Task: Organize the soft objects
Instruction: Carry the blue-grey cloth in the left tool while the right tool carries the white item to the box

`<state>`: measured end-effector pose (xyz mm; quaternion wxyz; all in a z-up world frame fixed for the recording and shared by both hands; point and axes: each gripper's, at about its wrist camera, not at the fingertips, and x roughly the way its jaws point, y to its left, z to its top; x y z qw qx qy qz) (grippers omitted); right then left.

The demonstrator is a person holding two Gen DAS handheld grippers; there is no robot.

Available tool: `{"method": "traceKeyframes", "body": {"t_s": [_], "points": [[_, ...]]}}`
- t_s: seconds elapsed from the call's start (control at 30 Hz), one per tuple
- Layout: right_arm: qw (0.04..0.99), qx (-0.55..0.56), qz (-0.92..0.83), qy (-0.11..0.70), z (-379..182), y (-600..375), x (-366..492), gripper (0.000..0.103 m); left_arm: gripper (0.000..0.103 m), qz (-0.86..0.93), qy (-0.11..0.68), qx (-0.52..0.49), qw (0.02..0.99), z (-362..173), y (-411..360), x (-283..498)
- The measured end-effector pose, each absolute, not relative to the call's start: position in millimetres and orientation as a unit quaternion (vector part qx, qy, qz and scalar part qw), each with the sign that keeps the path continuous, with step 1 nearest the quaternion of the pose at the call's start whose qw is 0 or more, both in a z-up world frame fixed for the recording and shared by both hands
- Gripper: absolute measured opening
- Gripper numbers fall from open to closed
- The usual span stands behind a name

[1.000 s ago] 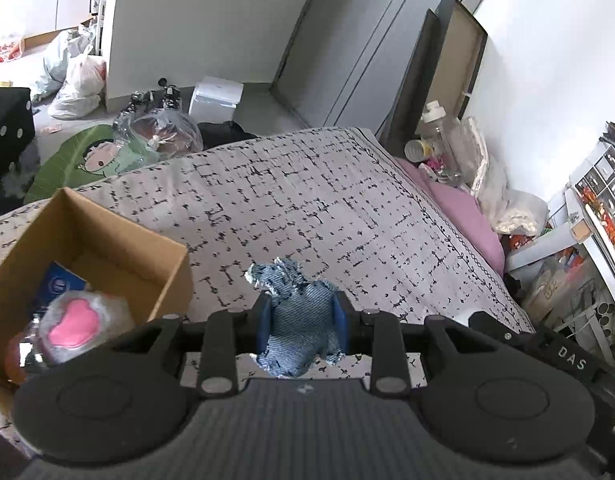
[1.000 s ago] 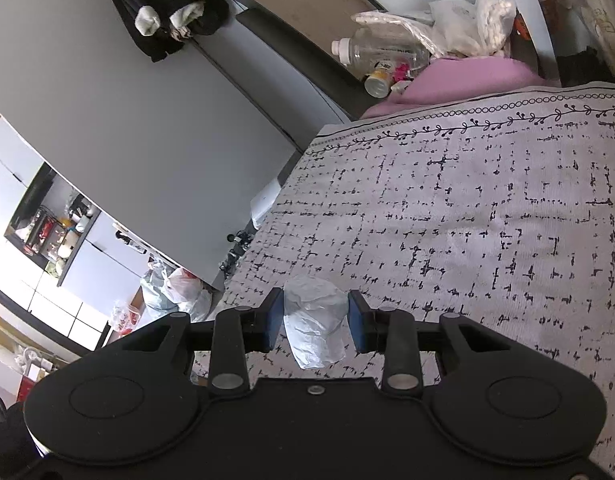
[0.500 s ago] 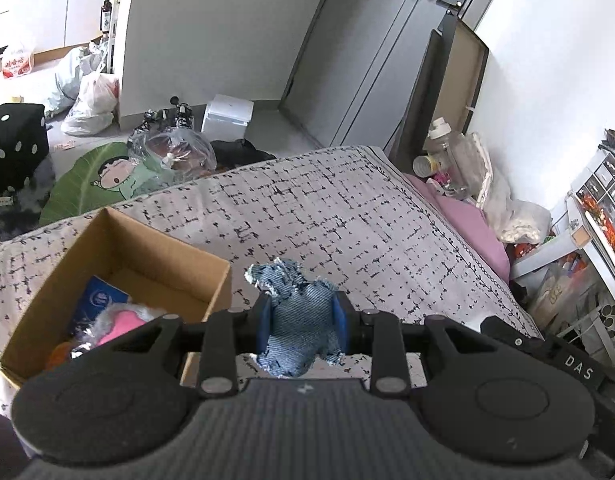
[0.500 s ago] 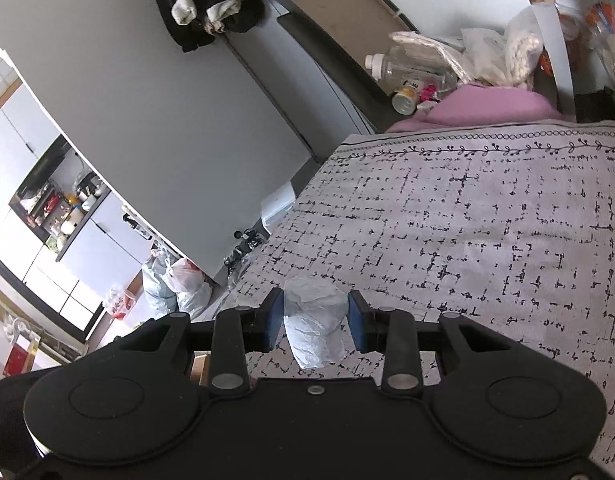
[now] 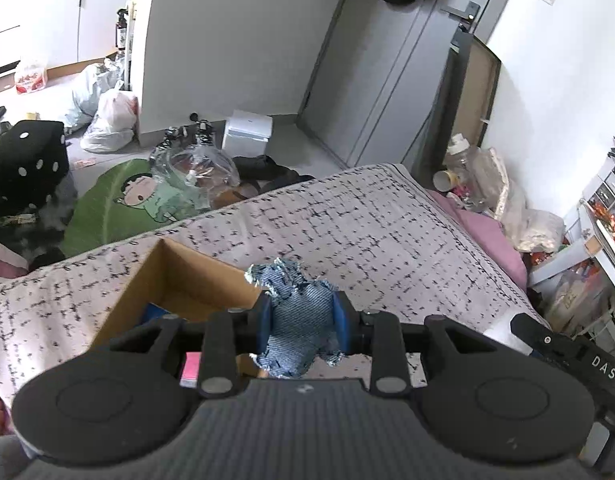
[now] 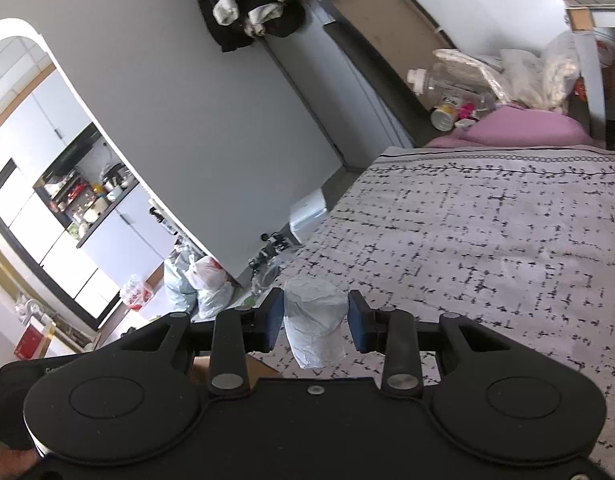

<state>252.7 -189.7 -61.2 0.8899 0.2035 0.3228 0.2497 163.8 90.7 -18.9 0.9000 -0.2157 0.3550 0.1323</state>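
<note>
Both grippers loaded — denim toy (image 5: 298, 326) beside box rim (image 5: 203, 259).

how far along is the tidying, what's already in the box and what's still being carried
Partly done. The cardboard box on the bed already holds a few things; only blue and pink bits show. In hand: the left gripper pinches a denim toy beside the box, and a white wad sits between the right gripper jaws, which look slightly apart from it. Both still need dropping in.
</note>
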Motion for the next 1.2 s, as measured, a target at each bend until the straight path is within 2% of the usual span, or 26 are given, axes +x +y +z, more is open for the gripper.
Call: {"method": "traceKeyframes", "body": {"t_s": [0.37,0.8,1.2], "points": [[0.885,0.185,0.28,0.322,-60.8,-156.5,248.3,0.034,0.031,0.159,0.352,-0.228,0.894,-20.8,127.9,156.1],[0.884,0.134,0.312,0.32,-61.6,-94.3,249.6,0.034,0.031,0.169,0.375,-0.27,0.871,-63.6,171.1,169.8],[0.875,0.106,0.33,0.339,-85.5,-47.8,255.2,0.034,0.032,0.161,0.398,-0.286,0.857,-101.3,191.5,193.1]]}}
